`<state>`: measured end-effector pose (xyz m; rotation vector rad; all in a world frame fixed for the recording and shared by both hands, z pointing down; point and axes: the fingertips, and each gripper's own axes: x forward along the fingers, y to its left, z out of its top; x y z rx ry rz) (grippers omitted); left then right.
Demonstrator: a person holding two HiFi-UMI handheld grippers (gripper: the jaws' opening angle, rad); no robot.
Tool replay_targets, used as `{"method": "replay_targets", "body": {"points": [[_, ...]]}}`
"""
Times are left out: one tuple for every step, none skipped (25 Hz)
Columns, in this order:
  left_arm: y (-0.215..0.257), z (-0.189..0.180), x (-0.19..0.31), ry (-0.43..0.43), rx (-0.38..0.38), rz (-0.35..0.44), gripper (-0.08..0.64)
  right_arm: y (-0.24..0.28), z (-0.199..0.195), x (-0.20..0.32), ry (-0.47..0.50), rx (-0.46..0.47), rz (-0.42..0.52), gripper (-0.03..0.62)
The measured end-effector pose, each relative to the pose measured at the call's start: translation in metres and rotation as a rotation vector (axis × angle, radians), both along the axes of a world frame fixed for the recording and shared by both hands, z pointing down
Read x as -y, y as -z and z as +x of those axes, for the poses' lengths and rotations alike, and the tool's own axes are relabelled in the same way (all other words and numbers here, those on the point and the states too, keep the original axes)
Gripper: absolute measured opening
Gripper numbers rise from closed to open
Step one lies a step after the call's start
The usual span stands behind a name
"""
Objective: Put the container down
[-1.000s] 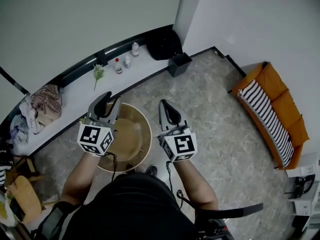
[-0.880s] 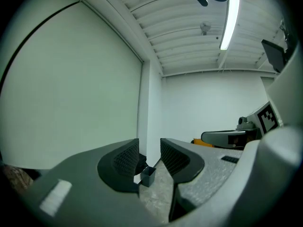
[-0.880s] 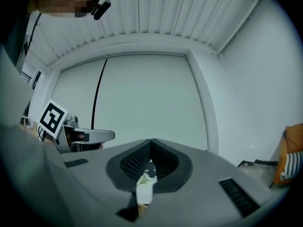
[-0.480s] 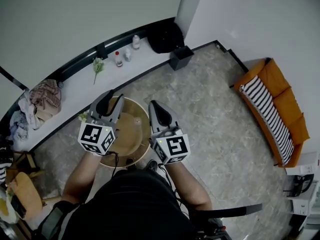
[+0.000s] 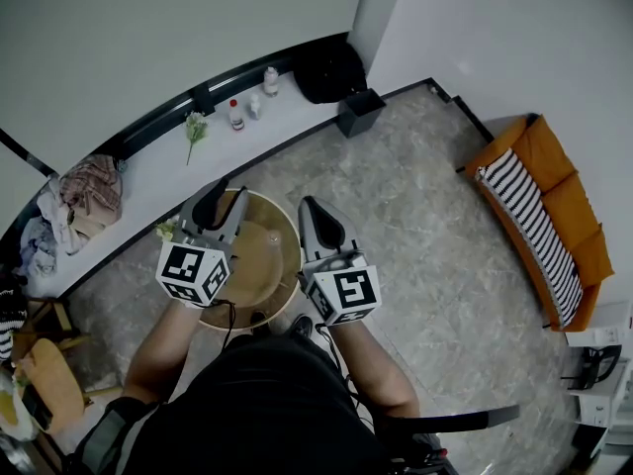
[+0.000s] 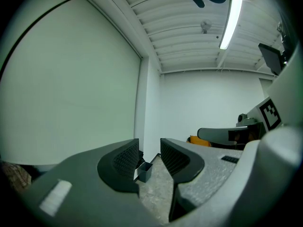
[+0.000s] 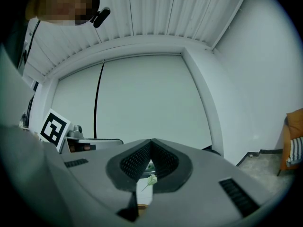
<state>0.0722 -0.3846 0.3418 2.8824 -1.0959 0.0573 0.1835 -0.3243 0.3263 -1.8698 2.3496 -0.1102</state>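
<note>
head view: i see a round wooden counter (image 5: 252,275) on grey stone floor (image 5: 415,206); left fingers (image 6: 120,162) slightly parted, empty; right fingers (image 7: 135,162) pressed together.

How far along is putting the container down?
Done: it looks set down. A round wooden piece sits low between the grippers, and neither one grips it.
In hand: nothing. The left gripper has its jaws slightly apart and empty. The right gripper is shut on nothing.
Left: probably only backing the grippers off, though I can't confirm that piece is the container.
</note>
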Motion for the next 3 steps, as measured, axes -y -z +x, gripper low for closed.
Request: {"method": "replay_targets", "body": {"points": [[-0.0001, 0.0003, -0.0003, 0.001, 0.000, 0.000, 0.144, -0.0002, 0.0003, -0.0003, 0.000, 0.001, 0.001, 0.005], [-0.0001, 0.0005, -0.0006, 0.001, -0.001, -0.001, 0.144, -0.0006, 0.0007, -0.0007, 0.000, 0.001, -0.001, 0.006], [0.0000, 0.0008, -0.0011, 0.002, -0.002, -0.002, 0.144, -0.0012, 0.0012, -0.0011, 0.000, 0.000, -0.004, 0.006]]}}
